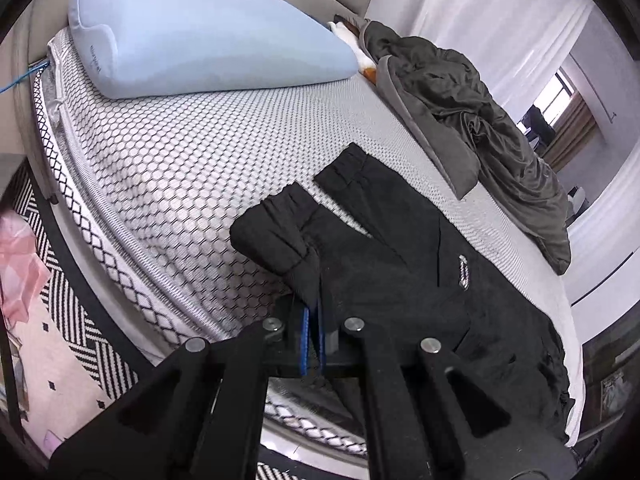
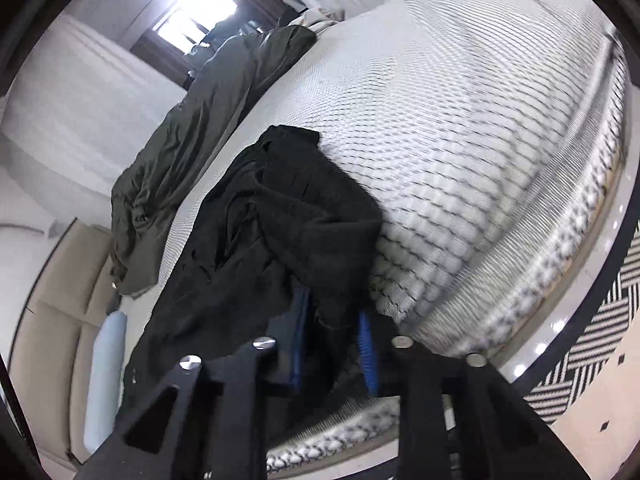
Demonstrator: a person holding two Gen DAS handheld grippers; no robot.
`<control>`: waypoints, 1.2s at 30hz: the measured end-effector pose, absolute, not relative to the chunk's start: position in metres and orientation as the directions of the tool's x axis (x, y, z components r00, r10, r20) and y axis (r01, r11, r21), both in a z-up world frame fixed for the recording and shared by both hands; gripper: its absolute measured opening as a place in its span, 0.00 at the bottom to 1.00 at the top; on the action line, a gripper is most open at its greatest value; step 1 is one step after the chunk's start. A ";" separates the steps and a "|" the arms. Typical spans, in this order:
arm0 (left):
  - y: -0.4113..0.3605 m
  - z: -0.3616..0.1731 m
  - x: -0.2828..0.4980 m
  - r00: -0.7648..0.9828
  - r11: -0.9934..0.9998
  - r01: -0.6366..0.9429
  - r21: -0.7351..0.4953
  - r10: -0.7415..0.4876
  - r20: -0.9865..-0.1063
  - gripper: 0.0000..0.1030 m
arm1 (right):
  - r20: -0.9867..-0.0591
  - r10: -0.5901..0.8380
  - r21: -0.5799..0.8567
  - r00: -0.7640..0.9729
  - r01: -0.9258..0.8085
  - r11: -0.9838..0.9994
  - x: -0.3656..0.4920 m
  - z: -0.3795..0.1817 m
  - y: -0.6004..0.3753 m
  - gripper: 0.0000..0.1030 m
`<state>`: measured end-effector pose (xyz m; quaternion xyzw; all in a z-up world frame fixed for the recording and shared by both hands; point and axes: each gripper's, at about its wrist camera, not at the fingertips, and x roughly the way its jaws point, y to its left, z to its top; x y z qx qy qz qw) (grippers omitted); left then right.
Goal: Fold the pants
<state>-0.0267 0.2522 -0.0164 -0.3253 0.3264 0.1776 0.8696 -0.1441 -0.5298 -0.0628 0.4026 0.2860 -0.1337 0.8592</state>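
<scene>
Here the mattress carries a blue pillow at its head and a grey blanket along the far side. Black pants lie spread near the front edge. The left gripper is clamped on one leg's edge; the right gripper pinches bunched pants fabric.

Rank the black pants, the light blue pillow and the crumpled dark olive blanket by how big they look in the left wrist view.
1. Black pants, though they lie nearest the camera, which enlarges them.
2 and 3. Light blue pillow and crumpled dark olive blanket look about alike; I would not rank them.
</scene>
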 end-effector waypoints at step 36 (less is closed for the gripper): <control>0.299 0.009 0.279 0.574 0.784 -0.559 -0.270 0.131 -0.808 0.46 | -0.604 -0.338 0.240 0.722 0.570 0.786 0.188 0.077 -0.488 0.65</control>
